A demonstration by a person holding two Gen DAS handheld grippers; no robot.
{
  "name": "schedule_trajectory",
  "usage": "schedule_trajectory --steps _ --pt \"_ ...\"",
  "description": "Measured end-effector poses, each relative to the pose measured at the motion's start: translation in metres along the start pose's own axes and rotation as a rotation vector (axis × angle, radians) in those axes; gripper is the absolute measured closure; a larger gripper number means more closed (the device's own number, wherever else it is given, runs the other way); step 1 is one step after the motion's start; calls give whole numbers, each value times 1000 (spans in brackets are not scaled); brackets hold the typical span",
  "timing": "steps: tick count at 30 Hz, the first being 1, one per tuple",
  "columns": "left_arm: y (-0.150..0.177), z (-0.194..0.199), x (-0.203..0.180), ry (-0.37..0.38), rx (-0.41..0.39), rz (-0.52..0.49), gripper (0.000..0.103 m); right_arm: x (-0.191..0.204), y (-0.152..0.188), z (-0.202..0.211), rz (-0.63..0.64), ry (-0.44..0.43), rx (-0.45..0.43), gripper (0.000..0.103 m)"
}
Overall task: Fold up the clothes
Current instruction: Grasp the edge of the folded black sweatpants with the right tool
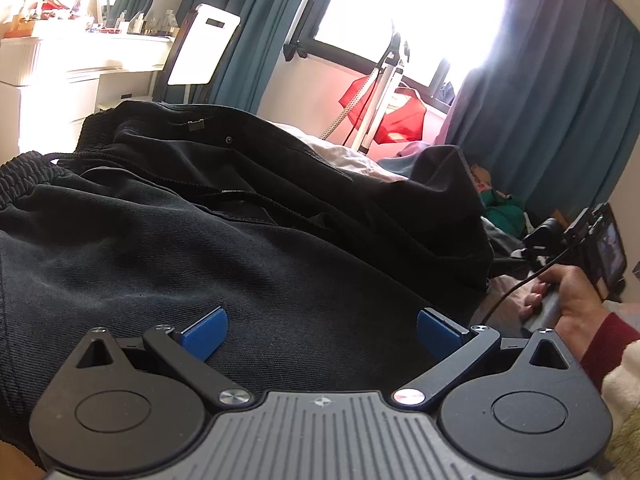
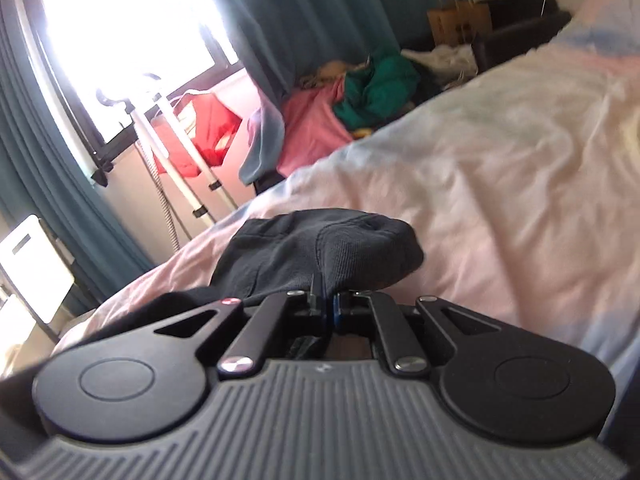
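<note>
The right gripper point(image 2: 329, 300) is clamped on a bunched fold of the black trousers point(image 2: 320, 248), which rise just ahead of its fingers above the pale bedsheet point(image 2: 500, 168). The left gripper point(image 1: 318, 330) stands wide apart over the same trousers point(image 1: 200, 220), its blue pads point(image 1: 204, 330) empty. To its right, a hand point(image 1: 568, 300) grips the other tool's handle.

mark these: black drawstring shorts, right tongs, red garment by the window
black drawstring shorts point(image 1: 248, 256), left wrist view, flat front fabric
right tongs point(image 2: 325, 304), right wrist view, shut tips pinching the dark cloth
red garment by the window point(image 1: 404, 122), left wrist view, hanging body
</note>
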State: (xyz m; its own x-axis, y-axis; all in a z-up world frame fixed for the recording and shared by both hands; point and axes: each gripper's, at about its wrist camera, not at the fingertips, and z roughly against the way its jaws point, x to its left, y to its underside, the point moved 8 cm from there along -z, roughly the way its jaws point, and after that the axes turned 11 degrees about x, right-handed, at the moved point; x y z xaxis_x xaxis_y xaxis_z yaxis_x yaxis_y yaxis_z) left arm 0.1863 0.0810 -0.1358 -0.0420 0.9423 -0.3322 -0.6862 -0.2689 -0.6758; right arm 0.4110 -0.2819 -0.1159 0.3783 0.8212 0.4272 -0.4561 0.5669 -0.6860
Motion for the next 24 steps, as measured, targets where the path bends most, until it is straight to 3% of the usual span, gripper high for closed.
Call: schedule_trajectory --steps 6,8,10,11,14,17,22,24 --pt "4 12 -12 -3 -14 -40 1 -121 -99 50 -71 203 -139 97" --pt "5 15 -16 -5 -23 -58 1 -167 -115 57 -125 271 -105 97" --pt "6 16 -19 -4 -24 -75 1 -189 -122 51 -172 300 -7 97" --pt "7 15 -20 -7 -20 -82 1 -194 -127 49 -180 310 28 97" --pt "9 12 -25 -22 -13 -104 1 -151 -159 61 -34 265 -46 97" --pt "12 10 -30 -27 -9 -123 1 -129 -188 77 25 206 -134 97" --pt "16 5 -39 -28 2 -159 1 -170 -171 79 99 220 -154 97" --pt "19 4 -42 -27 8 -174 1 -209 -140 70 75 255 -97 97"
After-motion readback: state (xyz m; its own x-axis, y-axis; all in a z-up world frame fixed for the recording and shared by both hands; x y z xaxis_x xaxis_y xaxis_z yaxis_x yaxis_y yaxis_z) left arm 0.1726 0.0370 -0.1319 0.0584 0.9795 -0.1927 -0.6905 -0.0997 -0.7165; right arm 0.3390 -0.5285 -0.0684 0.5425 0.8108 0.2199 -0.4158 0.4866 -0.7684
